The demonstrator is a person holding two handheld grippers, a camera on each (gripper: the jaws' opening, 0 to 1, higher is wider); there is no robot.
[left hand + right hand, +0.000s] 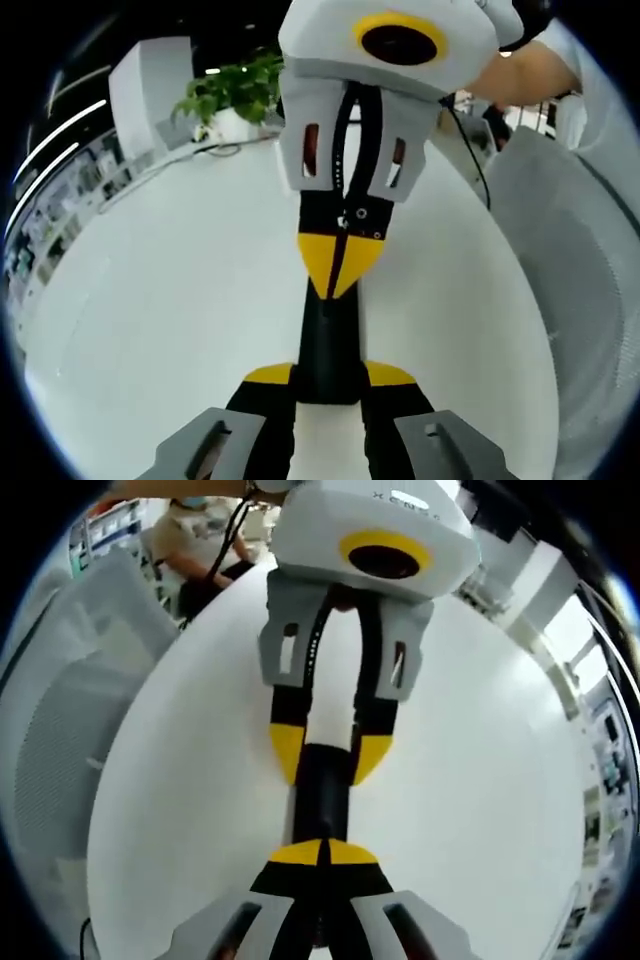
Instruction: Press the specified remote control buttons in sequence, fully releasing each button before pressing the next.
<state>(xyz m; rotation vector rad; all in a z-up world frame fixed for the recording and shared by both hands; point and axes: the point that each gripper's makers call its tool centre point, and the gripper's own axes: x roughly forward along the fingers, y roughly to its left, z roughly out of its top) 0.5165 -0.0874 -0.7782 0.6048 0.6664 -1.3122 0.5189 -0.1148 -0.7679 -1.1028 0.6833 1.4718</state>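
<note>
A slim black remote control (pixel 326 345) lies lengthwise over the white table (pixel 160 300). My left gripper (pixel 328 376) is shut on its near end, one yellow-tipped jaw on each long side. My right gripper (pixel 340 268) comes in from the far side, shut, and its joined yellow tips rest on the remote's top face. In the right gripper view, my right gripper (pixel 322 853) has its tips together over the remote (pixel 322 790), while the left gripper (pixel 328 753) clamps the remote from the opposite end. The buttons are hidden.
A potted green plant (pixel 235 90) stands at the table's far edge, with a cable beside it. A grey mesh chair (pixel 570 260) is by the table, also visible as the mesh chair (pixel 60 690). A seated person (pixel 200 530) is beyond it. Shelves (pixel 50 210) line one wall.
</note>
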